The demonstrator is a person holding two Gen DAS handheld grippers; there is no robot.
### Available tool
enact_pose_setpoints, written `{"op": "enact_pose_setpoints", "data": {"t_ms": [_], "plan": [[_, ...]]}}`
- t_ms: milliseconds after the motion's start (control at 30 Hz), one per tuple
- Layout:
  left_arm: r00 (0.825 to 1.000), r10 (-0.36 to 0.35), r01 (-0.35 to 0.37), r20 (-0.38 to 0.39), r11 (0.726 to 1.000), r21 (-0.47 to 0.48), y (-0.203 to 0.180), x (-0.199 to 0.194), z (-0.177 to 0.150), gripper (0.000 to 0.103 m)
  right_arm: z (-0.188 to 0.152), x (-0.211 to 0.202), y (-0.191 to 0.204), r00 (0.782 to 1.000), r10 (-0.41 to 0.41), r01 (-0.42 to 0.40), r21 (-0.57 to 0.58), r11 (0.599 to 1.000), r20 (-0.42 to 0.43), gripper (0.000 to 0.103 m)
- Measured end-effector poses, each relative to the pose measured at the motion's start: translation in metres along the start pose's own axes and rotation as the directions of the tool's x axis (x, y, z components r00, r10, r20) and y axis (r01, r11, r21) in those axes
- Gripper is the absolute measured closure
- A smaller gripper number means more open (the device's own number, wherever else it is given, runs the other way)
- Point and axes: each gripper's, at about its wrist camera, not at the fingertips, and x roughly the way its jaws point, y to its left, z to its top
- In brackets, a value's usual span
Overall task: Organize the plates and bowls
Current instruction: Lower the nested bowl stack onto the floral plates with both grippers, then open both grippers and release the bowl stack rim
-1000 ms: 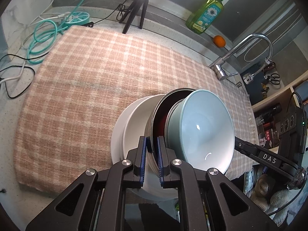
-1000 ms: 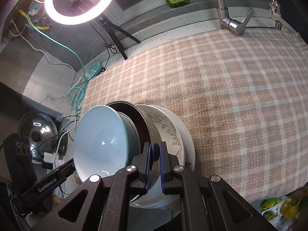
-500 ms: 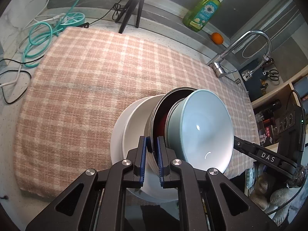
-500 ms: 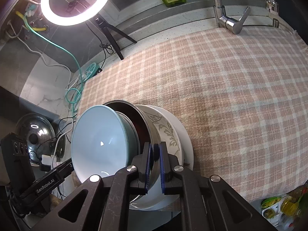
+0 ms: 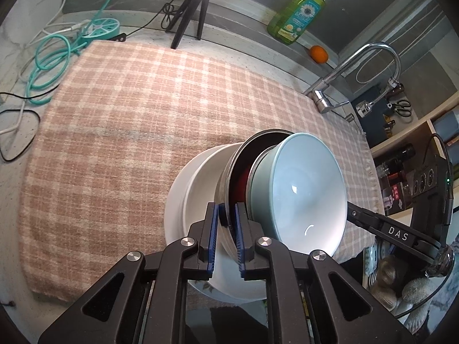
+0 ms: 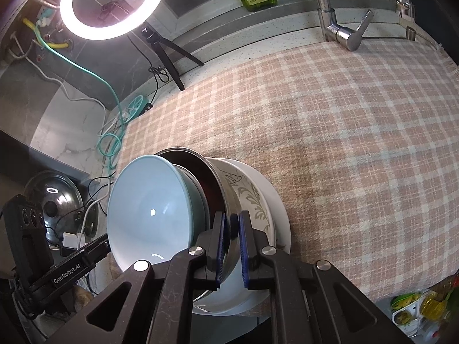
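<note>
Here I am holding a stack of dishes tipped on edge between my two grippers, over the near edge of the plaid cloth (image 5: 143,109). My left gripper (image 5: 226,229) is pinching the rim of the dark bowl (image 5: 238,169), its blue pads (image 5: 213,229) closed tight on either side of that rim. My right gripper (image 6: 231,243) is clamping the same bowl's rim (image 6: 200,169) from the opposite side, pads nearly together on it. Inside the dark bowl the pale blue bowl (image 5: 304,192) is nesting, its mouth facing 3 o'clock in the left view and 9 o'clock in the right. Behind the dark bowl the leaf-patterned dish (image 6: 252,200) and the white plate (image 5: 183,197) are leaning, stacked against it. At 12 o'clock on the counter the tripod (image 5: 192,8) is standing, with the soap bottle (image 5: 298,14) at 1 o'clock, the orange (image 5: 318,54) beside it and the faucet (image 5: 370,63) at 2 o'clock in the left view.
</note>
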Motion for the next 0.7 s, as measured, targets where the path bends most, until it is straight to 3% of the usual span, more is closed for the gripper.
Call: {"op": "enact_pose_setpoints", "data": {"t_ms": [133,267,533,700], "plan": [[1.000,-0.006,0.006,-0.006,1.000,0.008,0.001,0.000,0.000,0.090,-0.002,0.000,-0.001,1.000,-0.009,0.009,0.008,1.000,-0.005,0.092],[1.000,-0.013,0.013,-0.009,1.000,0.020,0.002,-0.002,-0.001,0.089,-0.005,-0.006,-0.004,0.999,-0.028,0.028,0.033,0.999,0.015,0.080],[1.000,-0.025,0.024,0.014,0.999,0.043,0.009,-0.015,-0.002,0.081,-0.011,-0.024,0.000,0.994,-0.087,0.085,0.040,0.996,0.071,0.074],[0.998,0.022,-0.026,0.059,0.997,0.071,0.008,-0.030,-0.002,0.081,-0.016,-0.034,0.011,0.987,-0.119,0.118,0.016,0.993,0.111,0.071]]}}
